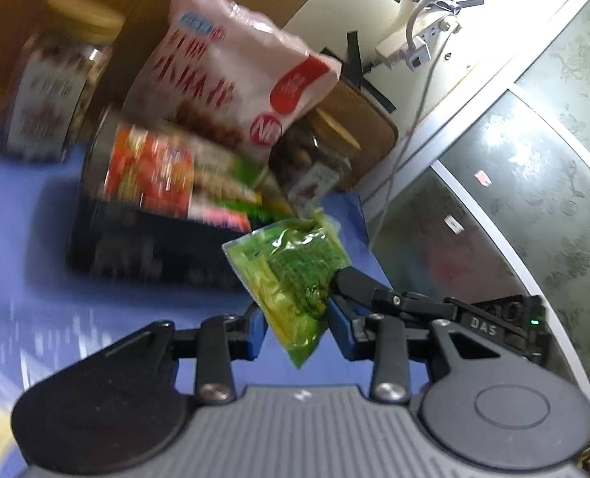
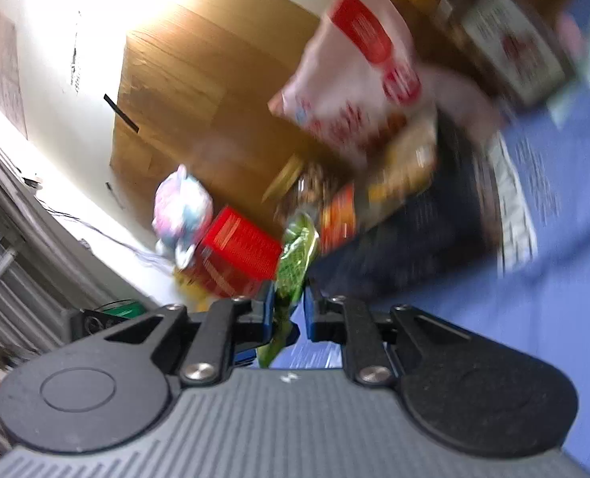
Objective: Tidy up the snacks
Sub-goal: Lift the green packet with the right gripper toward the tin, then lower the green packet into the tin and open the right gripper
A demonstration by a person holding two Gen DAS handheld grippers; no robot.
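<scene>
Crinkly green snack packet [image 1: 295,279] tilted in the air, near a dark basket [image 1: 151,247] crammed with snack bags.

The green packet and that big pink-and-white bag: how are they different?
The green packet is small and see-through green; the pink-and-white bag is far larger, with red print. The packet is pinched between hand-held grippers, clear of the black basket; the bag stands propped in that basket. Both are soft plastic snack packs.

A snack packet [image 1: 291,279] hangs before a basket [image 1: 147,247] of bags, jar [image 1: 56,79] behind-left
</scene>
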